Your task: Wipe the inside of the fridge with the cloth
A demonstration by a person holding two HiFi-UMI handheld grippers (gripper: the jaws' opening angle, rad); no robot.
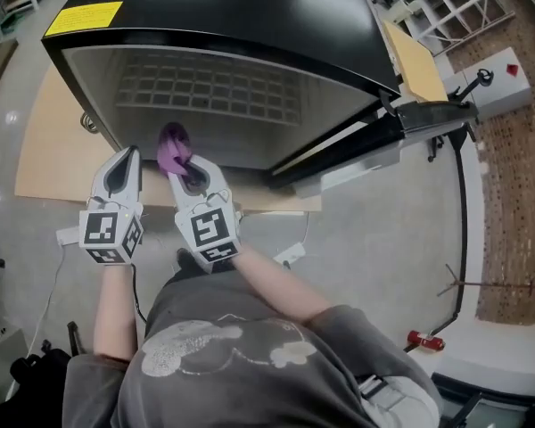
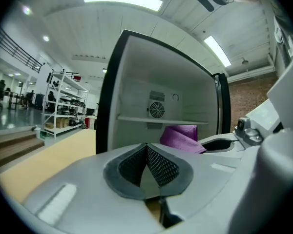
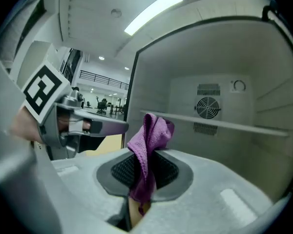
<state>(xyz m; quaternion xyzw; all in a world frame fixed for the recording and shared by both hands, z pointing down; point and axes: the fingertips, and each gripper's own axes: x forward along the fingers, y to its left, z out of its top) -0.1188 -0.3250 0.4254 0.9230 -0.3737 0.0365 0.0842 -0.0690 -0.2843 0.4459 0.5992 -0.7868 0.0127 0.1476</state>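
R claw (image 3: pixel 143 173) pinches purple cloth (image 3: pixel 151 130) before open fridge (image 1: pixel 232 7).

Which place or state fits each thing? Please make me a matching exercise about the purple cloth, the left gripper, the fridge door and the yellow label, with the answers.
Things:
1. purple fabric cloth
2. left grey plastic gripper
3. black-edged fridge door
4. yellow rectangular label

Places or states:
A. on the black top of the fridge
B. swung open to the right
C. pinched in the right gripper
D. shut and empty

Pairs: 1-C, 2-D, 3-B, 4-A
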